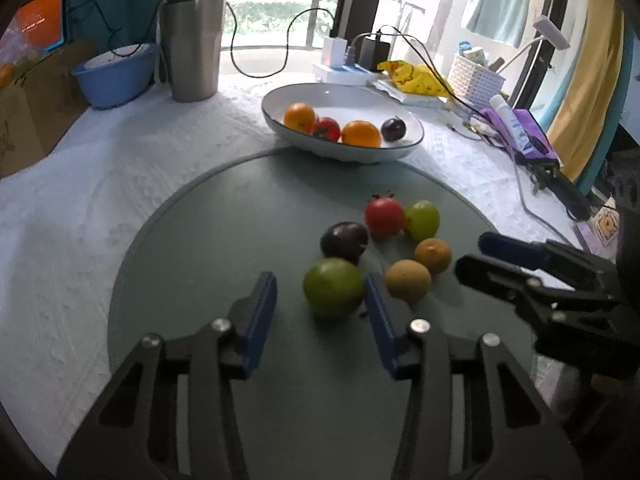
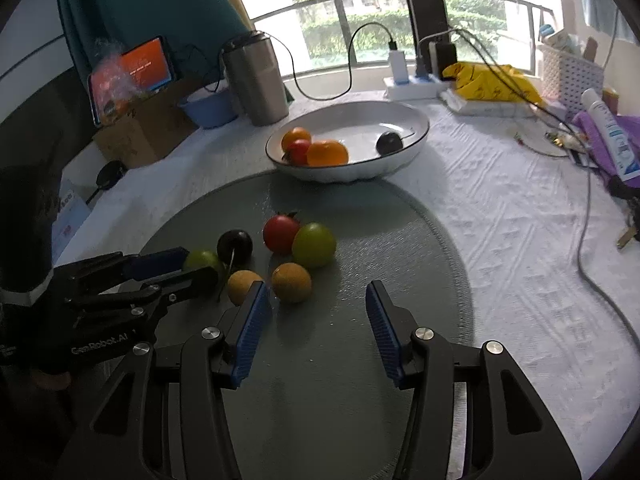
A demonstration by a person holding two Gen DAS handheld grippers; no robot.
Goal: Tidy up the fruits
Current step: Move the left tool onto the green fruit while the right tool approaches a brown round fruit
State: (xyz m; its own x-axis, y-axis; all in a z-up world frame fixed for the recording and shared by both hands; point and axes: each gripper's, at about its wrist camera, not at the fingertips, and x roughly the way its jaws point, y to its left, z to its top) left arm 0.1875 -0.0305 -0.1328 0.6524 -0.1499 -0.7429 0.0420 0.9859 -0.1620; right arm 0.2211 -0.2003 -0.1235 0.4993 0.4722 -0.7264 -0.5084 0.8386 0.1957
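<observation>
Several fruits lie on a round grey-green mat (image 1: 192, 264). My left gripper (image 1: 320, 292) is open, its fingers on either side of a green fruit (image 1: 333, 286) and close to it; the fruit rests on the mat. Behind lie a dark plum (image 1: 345, 241), a red tomato (image 1: 384, 216), a second green fruit (image 1: 422, 220) and two brown fruits (image 1: 408, 279). My right gripper (image 2: 316, 304) is open and empty over the mat, just right of a brown fruit (image 2: 291, 282). A white bowl (image 1: 400, 152) behind holds two oranges, a tomato and a plum.
A steel tumbler (image 1: 194, 44) and a blue bowl (image 1: 114, 76) stand at the back left beside a cardboard box (image 1: 32, 116). A power strip, a yellow bag (image 1: 416, 76), a white basket (image 1: 474, 76), cables and purple items (image 1: 520, 128) crowd the back right.
</observation>
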